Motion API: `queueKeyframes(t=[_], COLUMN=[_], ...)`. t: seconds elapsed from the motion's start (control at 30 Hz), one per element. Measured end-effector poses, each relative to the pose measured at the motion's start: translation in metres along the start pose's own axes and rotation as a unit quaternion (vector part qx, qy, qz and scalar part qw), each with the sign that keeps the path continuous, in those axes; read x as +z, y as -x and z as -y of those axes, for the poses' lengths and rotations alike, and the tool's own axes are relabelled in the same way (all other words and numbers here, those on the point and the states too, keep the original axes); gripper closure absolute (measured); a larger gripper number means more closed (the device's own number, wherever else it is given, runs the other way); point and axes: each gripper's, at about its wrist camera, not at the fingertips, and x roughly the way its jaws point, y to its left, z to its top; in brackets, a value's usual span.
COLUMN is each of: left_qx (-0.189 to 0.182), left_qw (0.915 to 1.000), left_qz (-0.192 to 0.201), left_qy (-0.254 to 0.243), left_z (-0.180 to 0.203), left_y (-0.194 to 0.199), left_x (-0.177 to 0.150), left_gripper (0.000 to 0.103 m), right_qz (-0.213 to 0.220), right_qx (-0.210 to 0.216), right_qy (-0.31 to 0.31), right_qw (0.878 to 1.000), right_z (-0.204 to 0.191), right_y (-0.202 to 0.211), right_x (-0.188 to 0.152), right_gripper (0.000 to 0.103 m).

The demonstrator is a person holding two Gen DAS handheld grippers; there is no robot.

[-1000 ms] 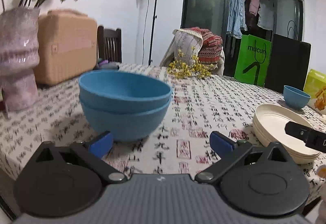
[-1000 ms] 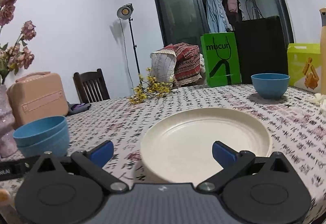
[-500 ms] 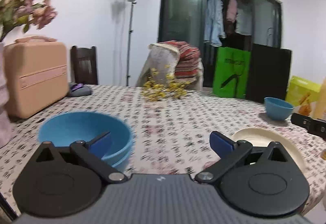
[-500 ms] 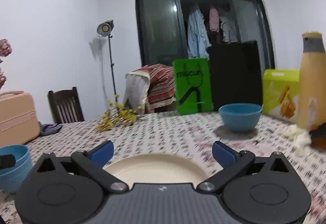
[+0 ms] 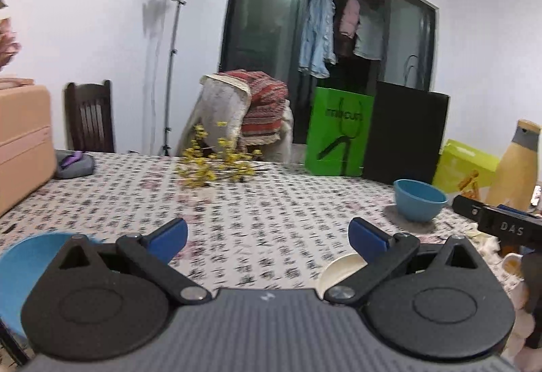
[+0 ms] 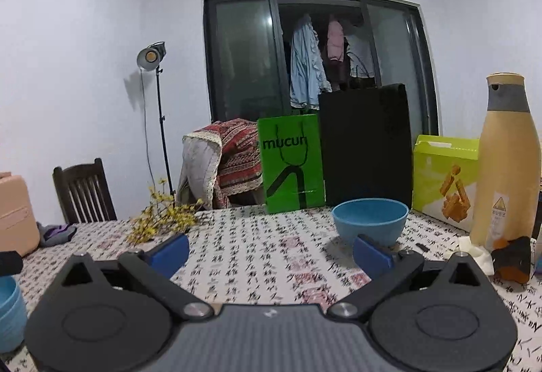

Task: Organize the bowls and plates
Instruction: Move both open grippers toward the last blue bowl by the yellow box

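A single blue bowl [image 6: 371,222] stands on the patterned tablecloth, just beyond my right gripper [image 6: 271,253], which is open and empty. The same bowl shows at the right of the left wrist view [image 5: 419,204]. My left gripper [image 5: 267,238] is open and empty above the table. Stacked blue bowls [image 5: 23,267] sit at its lower left, partly hidden by the gripper body; they also show at the right wrist view's left edge [image 6: 10,311]. A cream plate [image 5: 338,272] peeks out under my left gripper's right finger. The right gripper's body [image 5: 501,226] enters at the right.
A tan bottle [image 6: 508,165], a lime-green box [image 6: 443,182], a green bag [image 6: 291,165] and a black bag [image 6: 366,145] stand at the table's far side. Yellow flowers [image 6: 162,219] lie mid-table. A pink case [image 5: 20,141] is at left, a chair [image 6: 84,192] behind.
Both grippers have lifted and tilted up. The stacked blue bowls dropped to the lower left of the left view; the cream plate slid out of the right view and the single blue bowl came closer.
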Motion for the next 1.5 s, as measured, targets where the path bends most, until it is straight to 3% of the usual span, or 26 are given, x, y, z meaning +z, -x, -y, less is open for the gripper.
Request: queueKeyframes(t=[0.37, 0.93, 1.33, 1.5], left_qx=[-0.054, -0.058, -0.086, -0.075], left_qw=[0.9974, 0.9958, 0.992, 0.9909], left_qz=[-0.046, -0.068, -0.092, -0.112], left_qy=[0.012, -0.022, -0.007, -0.002], left_z=[0.038, 0.097, 0.144, 0.164], left_y=[-0.046, -0.112, -0.171, -0.199], left_x=[0.052, 0.096, 0.121, 0.123], left_gripper=[0.0, 0.0, 0.0, 0.0], right_qz=[-0.005, -0.032, -0.048, -0.057], right_qx=[-0.031, -0.076, -0.087, -0.098], right_qy=[-0.03, -0.068, -0.074, -0.081], right_qw=[0.999, 0.994, 0.992, 0.99], right_z=[0.033, 0.095, 0.135, 0.15], right_y=[-0.024, -0.09, -0.134, -0.154], right_x=[0.045, 0.074, 0.105, 0.111], right_gripper=[0.0, 0.0, 0.0, 0.0])
